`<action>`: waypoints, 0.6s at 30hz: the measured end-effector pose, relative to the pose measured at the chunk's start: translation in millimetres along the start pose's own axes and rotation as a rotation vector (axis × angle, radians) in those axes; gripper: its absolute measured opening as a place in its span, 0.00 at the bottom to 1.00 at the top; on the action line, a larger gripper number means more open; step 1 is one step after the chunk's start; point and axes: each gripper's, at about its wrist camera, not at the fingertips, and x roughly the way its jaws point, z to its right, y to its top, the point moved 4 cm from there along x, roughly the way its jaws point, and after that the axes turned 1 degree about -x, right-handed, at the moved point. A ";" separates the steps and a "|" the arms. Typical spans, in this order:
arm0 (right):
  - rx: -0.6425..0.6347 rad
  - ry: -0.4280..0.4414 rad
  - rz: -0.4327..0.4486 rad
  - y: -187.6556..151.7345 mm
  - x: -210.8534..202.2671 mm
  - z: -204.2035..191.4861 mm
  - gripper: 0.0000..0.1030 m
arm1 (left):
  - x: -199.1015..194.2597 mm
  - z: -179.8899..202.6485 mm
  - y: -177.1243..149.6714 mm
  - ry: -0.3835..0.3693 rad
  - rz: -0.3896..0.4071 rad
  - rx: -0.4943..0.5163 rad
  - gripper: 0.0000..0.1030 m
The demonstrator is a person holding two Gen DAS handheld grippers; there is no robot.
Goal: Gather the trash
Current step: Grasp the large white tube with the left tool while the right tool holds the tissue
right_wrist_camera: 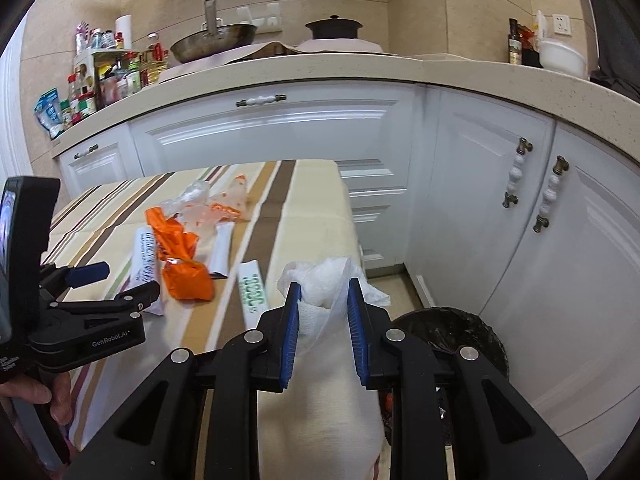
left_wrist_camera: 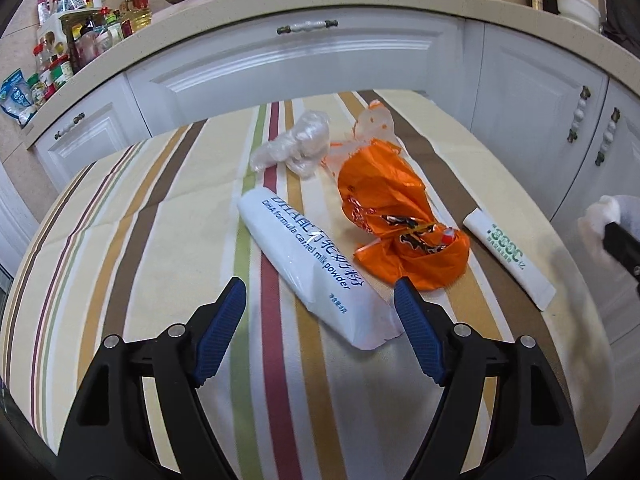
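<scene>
Here the right gripper (right_wrist_camera: 324,300) is pinching a crumpled white paper towel (right_wrist_camera: 320,284) between its blue pads, holding it over the near edge of the striped tablecloth (right_wrist_camera: 312,200) — a dark trash bin (right_wrist_camera: 456,332) is sitting on the floor just to the right. The left gripper (left_wrist_camera: 320,300) is hovering with its fingers spread wide, its right finger almost touching the white milk powder packet (left_wrist_camera: 308,264), which is lying beside an orange plastic bag (left_wrist_camera: 384,208), a clear crumpled bag (left_wrist_camera: 296,144) and a green-printed sachet (left_wrist_camera: 508,252).

The trash bin (right_wrist_camera: 452,336) sits half hidden behind the right gripper (right_wrist_camera: 324,312).
</scene>
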 end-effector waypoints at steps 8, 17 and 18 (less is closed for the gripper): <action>0.026 -0.003 -0.011 -4.2 5.9 14.2 0.23 | 8.7 -3.6 -5.2 -0.025 -0.037 -0.039 0.47; 0.026 -0.006 -0.015 -4.4 7.5 16.0 0.23 | 0.3 -21.1 -8.1 -0.031 -0.034 -0.060 0.39; 0.025 -0.007 -0.015 -4.0 7.6 15.4 0.23 | -2.1 -23.7 -8.7 -0.030 -0.030 -0.060 0.38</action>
